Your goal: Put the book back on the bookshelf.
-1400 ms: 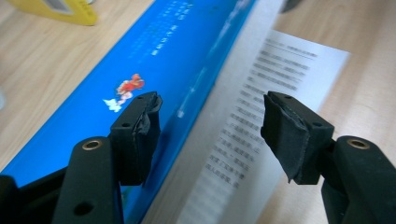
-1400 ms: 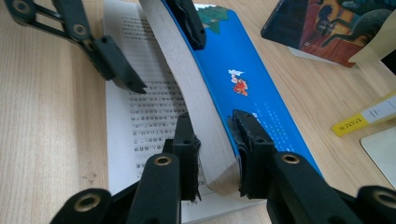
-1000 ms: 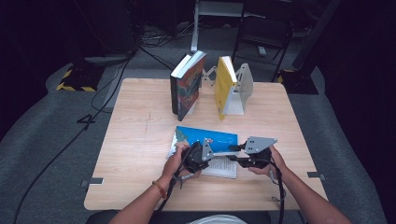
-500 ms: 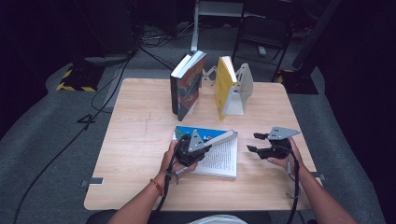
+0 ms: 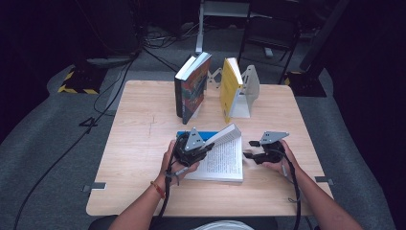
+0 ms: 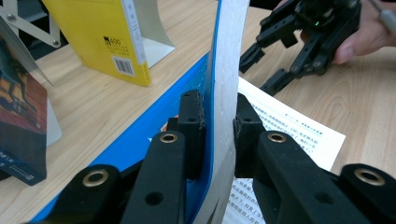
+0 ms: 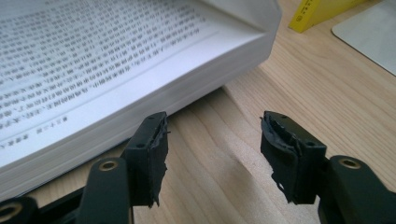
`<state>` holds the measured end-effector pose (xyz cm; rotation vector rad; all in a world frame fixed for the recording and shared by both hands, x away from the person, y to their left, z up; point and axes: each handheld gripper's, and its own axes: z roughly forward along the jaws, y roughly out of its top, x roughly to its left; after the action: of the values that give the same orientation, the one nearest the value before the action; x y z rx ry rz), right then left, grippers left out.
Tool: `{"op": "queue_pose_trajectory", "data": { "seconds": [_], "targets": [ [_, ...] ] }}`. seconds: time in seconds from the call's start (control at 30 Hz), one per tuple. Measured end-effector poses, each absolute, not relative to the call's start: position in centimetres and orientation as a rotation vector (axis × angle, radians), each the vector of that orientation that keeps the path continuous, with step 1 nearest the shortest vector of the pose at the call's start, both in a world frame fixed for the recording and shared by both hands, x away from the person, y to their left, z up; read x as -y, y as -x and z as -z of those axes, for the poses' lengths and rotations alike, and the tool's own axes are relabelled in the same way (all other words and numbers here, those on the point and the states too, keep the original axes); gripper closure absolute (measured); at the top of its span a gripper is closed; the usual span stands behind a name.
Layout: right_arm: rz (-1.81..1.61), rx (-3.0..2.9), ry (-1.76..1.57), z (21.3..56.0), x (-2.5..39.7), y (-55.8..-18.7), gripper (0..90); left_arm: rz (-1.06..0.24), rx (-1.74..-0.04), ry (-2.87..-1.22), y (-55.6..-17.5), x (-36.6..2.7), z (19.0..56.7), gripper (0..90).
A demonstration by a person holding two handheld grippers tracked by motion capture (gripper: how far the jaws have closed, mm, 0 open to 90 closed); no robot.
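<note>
Book (image 5: 221, 160): lying open on the table (image 5: 134, 143), near edge, blue cover plus some pages lifted.
Left gripper (image 6: 218, 122): clamped on that lifted part.
Right gripper (image 7: 212, 140): jaws wide apart, holding nothing, just beside page block.

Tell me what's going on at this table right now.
A person is opening a blue-covered book lying on the wooden table. The left claw is shut on its cover and a sheaf of pages, lifting them. The right claw is open, beside the book's edge. Two other books stand upright farther back.
</note>
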<state>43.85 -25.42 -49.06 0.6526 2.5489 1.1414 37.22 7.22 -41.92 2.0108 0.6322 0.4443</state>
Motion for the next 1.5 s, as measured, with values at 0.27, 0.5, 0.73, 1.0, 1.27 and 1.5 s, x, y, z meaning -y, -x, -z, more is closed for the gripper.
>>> {"op": "queue_pose_trajectory", "data": {
  "seconds": [0.27,0.5,0.73,1.0,1.27,1.5],
  "targets": [
    [-1.133,-2.596,-0.66,49.9,24.7,-44.5,42.2,-0.433,-0.647,-1.967,-37.2,-7.9,41.3,78.2],
    [-1.172,-2.611,-0.63,50.0,24.2,-44.5,41.9,-0.413,-0.642,-1.964,-37.1,-8.1,41.0,78.0],
    [-1.373,-2.543,-0.645,48.8,24.6,-43.8,48.6,-0.373,-0.641,-1.953,-37.1,-8.3,40.8,77.4],
    [-1.472,-2.432,-0.644,46.2,25.2,-42.8,53.2,-0.301,-0.612,-1.961,-36.7,-8.1,40.3,75.6],
    [-1.55,-2.331,-0.596,43.3,25.7,-42.2,56.0,-0.271,-0.563,-1.996,-36.1,-7.0,39.9,74.1],
    [-1.532,-2.278,-0.533,41.2,25.3,-41.0,59.0,-0.24,-0.514,-2.018,-36.0,-7.5,39.4,73.9]
  ]
}}
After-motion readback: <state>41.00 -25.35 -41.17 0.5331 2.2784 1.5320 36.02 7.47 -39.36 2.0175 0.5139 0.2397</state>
